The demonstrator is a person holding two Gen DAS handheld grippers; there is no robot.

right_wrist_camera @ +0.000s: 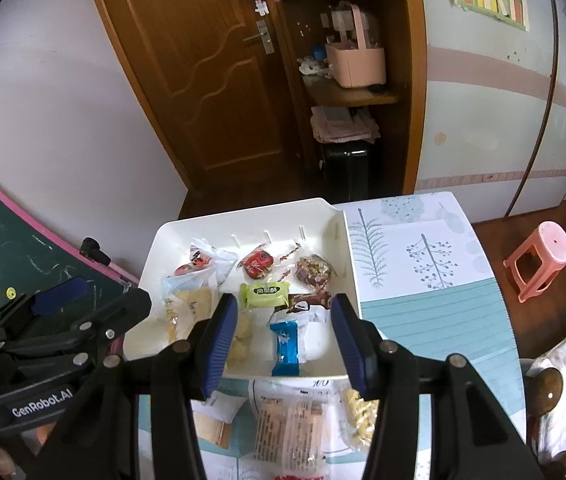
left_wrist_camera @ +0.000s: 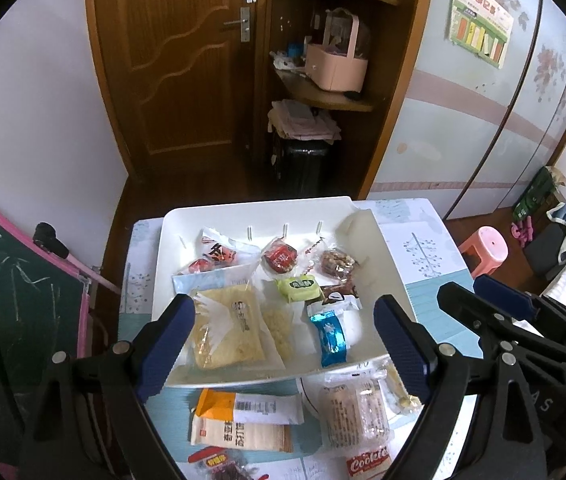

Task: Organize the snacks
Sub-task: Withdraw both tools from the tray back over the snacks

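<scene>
A white tray (left_wrist_camera: pixel 243 216) on the table holds several wrapped snacks: a large yellow packet (left_wrist_camera: pixel 227 328), a blue-wrapped bar (left_wrist_camera: pixel 331 338), a green packet (left_wrist_camera: pixel 298 287), a red one (left_wrist_camera: pixel 281 258) and a nut cluster (left_wrist_camera: pixel 337 264). My left gripper (left_wrist_camera: pixel 283 344) hovers wide open over the tray's near edge, holding nothing. Beside it on the right, my right gripper (left_wrist_camera: pixel 469 290) is also open and empty. In the right wrist view the right gripper (right_wrist_camera: pixel 285 340) frames the blue bar (right_wrist_camera: pixel 285 344), which lies on the tray (right_wrist_camera: pixel 243 210) below it. The left gripper (right_wrist_camera: pixel 99 300) shows at the left.
Loose snacks lie on the table in front of the tray: an orange-and-white packet (left_wrist_camera: pixel 243 420), a clear cracker pack (left_wrist_camera: pixel 353 412) and a cookie packet (left_wrist_camera: pixel 367 464). The patterned tablecloth (right_wrist_camera: pixel 423 280) stretches right. A pink stool (right_wrist_camera: pixel 539 260) stands on the floor, a chalkboard (left_wrist_camera: pixel 23 300) leans at the left.
</scene>
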